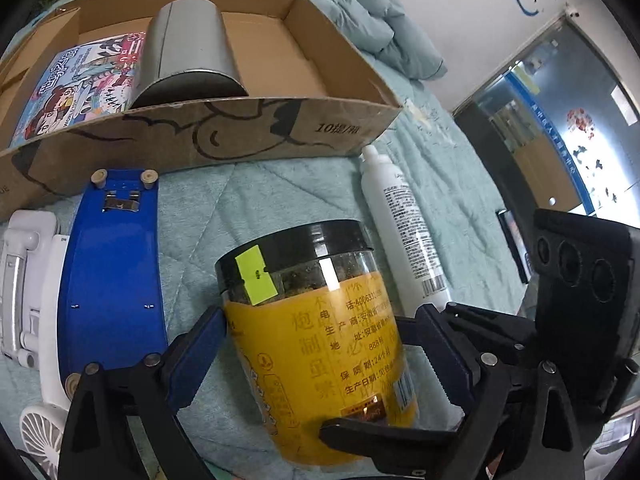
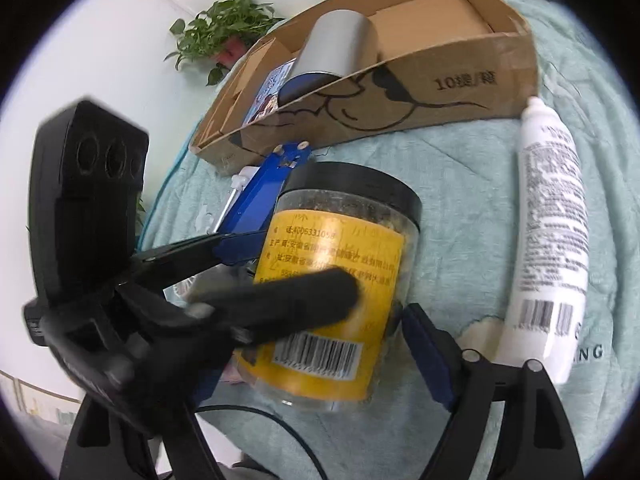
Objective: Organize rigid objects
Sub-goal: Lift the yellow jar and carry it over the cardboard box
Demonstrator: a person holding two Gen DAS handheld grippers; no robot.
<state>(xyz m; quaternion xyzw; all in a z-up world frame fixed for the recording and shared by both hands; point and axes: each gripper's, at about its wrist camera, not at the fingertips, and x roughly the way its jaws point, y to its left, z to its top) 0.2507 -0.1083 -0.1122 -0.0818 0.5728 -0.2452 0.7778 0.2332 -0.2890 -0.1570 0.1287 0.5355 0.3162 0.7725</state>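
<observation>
Boxed: can (image 1: 188, 48), book (image 1: 76, 84).
Left out: jar (image 1: 316, 340), tube (image 1: 404, 228).
Left tongs (image 1: 320, 356): open, straddling jar.
Right tongs (image 2: 332, 320): open, straddling jar.

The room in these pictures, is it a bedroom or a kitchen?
Probably a bedroom. Things lie on a soft green quilted bed cover, a bunched-up duvet sits behind the cardboard box, and a potted plant stands by the white wall.
</observation>
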